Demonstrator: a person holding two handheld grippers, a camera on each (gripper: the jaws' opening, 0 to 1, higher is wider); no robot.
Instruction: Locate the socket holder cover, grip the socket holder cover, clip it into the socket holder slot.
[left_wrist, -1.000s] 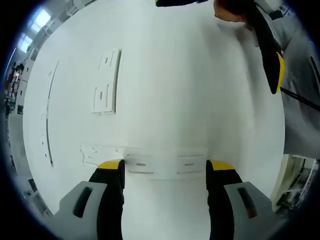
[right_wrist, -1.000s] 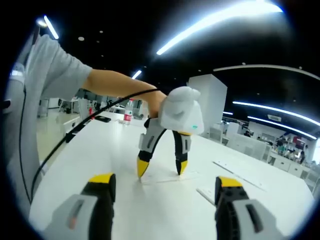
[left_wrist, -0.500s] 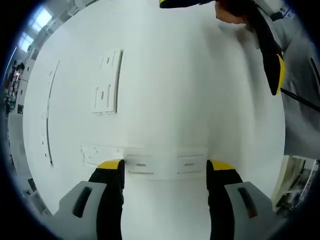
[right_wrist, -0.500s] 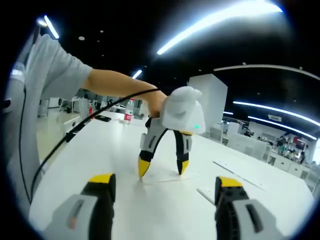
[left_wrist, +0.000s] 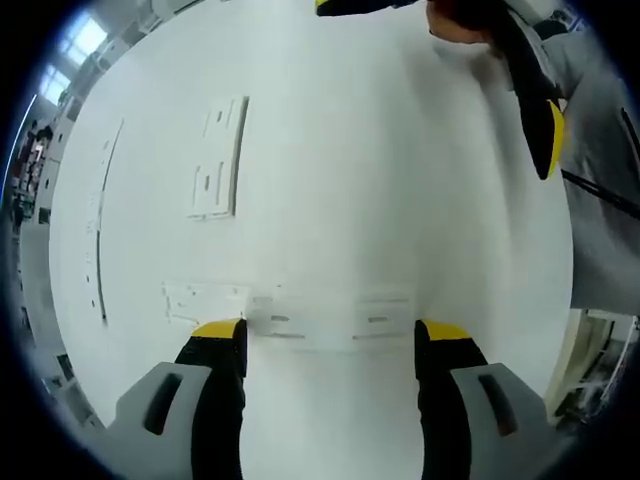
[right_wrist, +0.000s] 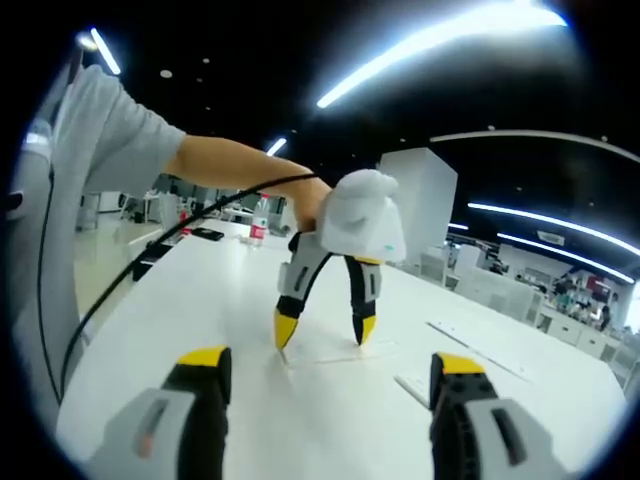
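A long white flat strip with slots (left_wrist: 320, 322) lies on the white table (left_wrist: 400, 180). My left gripper (left_wrist: 332, 330) stands open over it, one yellow tip at each end of the slotted middle part. Farther off lies a white rectangular plate with cut-outs (left_wrist: 215, 160). In the right gripper view, a hand holds the left gripper (right_wrist: 323, 333) pointing down at the strip (right_wrist: 335, 356). My right gripper (right_wrist: 330, 362) hovers open above the table with nothing between its jaws. One of its yellow-tipped fingers (left_wrist: 545, 130) comes into the left gripper view at the top right.
A thin long white rail (left_wrist: 97, 240) lies near the table's left edge. More white flat pieces (right_wrist: 470, 348) lie to the right in the right gripper view. A bottle (right_wrist: 259, 232) and dark items stand at the far end. A grey sleeve (right_wrist: 90, 150) and black cable (right_wrist: 150, 265) cross the left.
Almost nothing. The left gripper view has shifted slightly, so the strip sits a little higher between the tips. Both grippers stay open.
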